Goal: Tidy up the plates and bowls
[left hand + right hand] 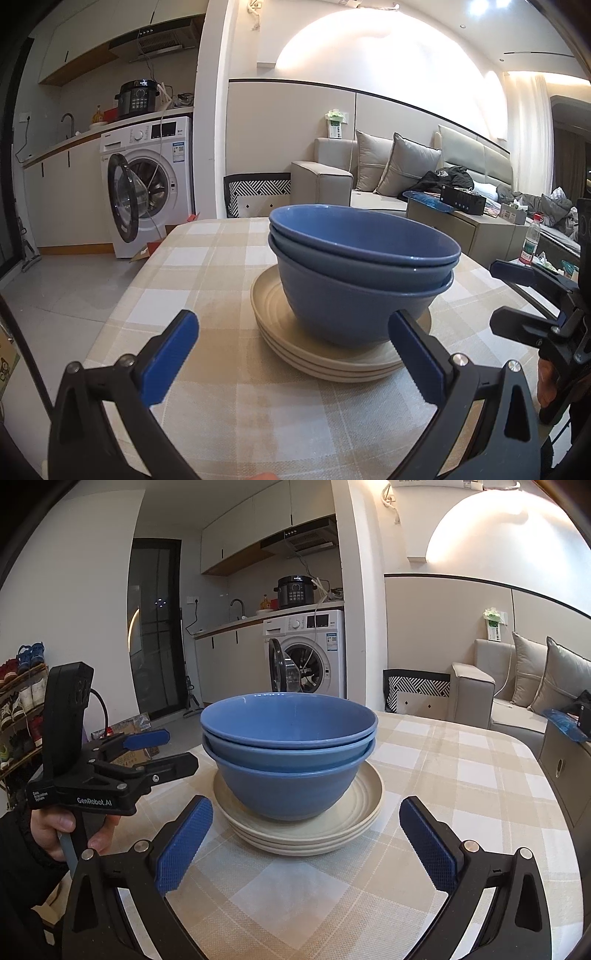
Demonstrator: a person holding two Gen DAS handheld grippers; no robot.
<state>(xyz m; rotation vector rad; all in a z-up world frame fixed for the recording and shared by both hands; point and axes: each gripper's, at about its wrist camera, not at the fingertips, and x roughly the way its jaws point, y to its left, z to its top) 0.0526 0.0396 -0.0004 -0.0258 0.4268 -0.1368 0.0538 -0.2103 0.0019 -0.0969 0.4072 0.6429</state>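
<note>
My left gripper (291,354) and right gripper (306,843) both hover with jaws spread wide, holding nothing. Between them on the checked desk (461,775), three nested blue bowls (290,746) sit on stacked cream plates (354,812).

"GenRobot.AI" — on left gripper (162,755)

Washer (314,657) by kitchen counter (236,624), beige sofa (369,184).
</note>
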